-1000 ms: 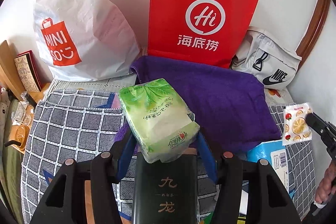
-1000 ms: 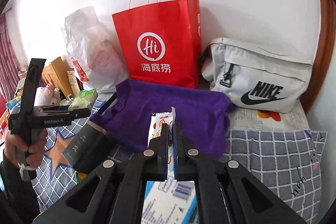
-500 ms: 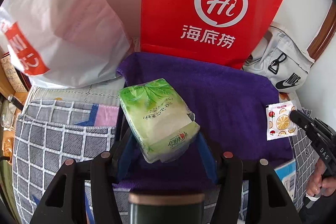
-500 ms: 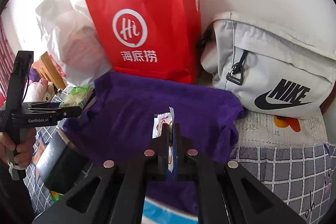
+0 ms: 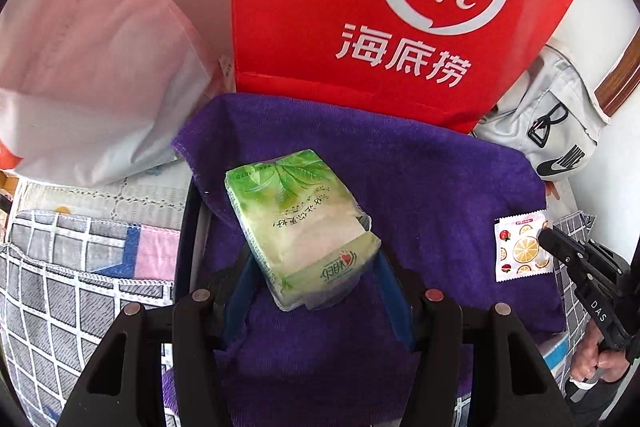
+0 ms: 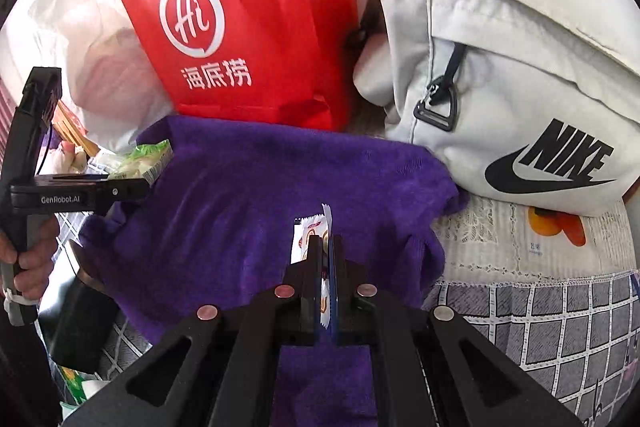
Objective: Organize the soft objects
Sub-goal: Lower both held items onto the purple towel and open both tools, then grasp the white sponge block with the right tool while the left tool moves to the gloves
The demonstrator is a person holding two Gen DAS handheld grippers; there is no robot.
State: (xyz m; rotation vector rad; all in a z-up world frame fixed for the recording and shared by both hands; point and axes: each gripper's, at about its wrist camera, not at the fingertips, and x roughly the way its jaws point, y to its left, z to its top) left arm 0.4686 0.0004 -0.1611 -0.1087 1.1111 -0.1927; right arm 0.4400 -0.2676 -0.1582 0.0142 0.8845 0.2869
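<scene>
While the left hand-held gripper (image 5: 312, 267) clamps the tissue pack (image 5: 300, 231), the right hand-held gripper (image 6: 326, 267) pinches a sachet (image 6: 310, 237).

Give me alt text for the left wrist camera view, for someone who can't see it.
The left gripper holds a green tissue pack above a purple towel spread on a checked bed cover. At the right edge, the right gripper pinches a small fruit-print sachet. Behind stand a red paper bag, a white plastic bag and a grey Nike pouch.
</scene>
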